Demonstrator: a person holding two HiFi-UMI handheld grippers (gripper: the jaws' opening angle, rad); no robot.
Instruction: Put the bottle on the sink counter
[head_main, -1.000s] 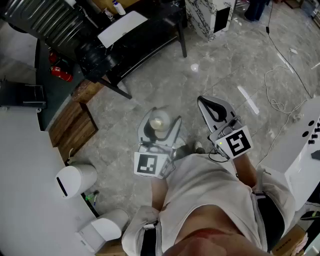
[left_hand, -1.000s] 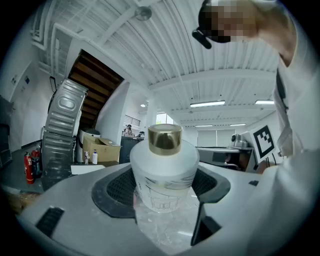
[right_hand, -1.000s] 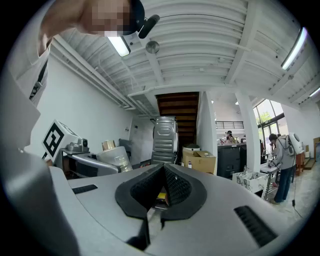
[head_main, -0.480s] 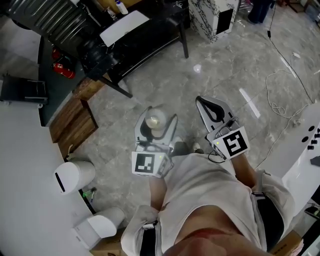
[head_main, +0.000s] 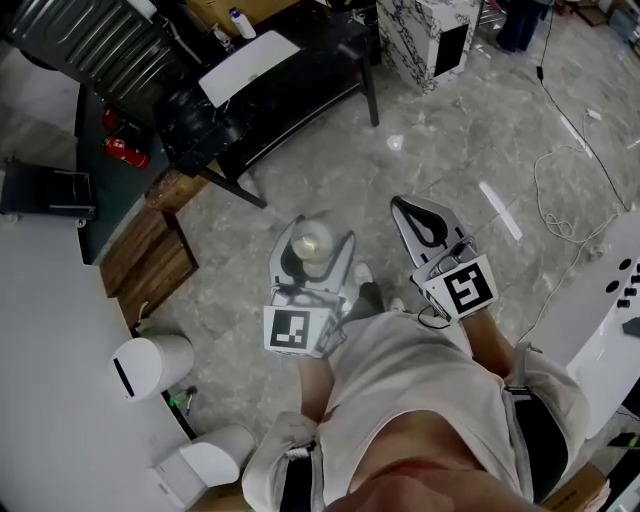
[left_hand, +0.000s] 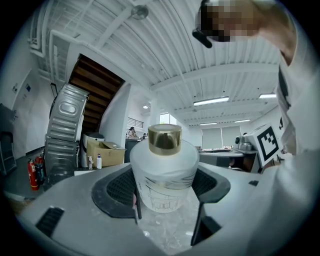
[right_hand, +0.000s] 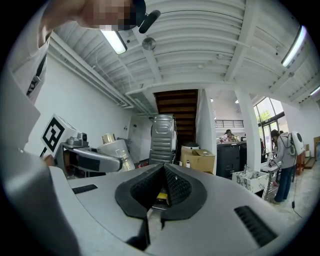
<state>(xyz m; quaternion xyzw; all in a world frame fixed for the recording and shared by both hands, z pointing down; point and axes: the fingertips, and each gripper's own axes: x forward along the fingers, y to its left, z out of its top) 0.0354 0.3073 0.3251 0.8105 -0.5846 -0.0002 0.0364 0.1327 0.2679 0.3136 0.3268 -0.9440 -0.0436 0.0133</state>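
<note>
Frosted bottle (left_hand: 164, 172), gold cap, clamped upright in my left gripper (head_main: 316, 232), carried over the floor. Right gripper (head_main: 424, 214) jaws together, empty. Transport step, I judge; next, locate sink counter.

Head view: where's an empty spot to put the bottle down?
The grey floor is bare between the black table and the held bottle. The left side is crowded: wooden crates, a white bin.

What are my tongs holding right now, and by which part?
The left tongs grip the frosted bottle by the sides of its body, below the gold cap. The right tongs are shut and empty.
</note>
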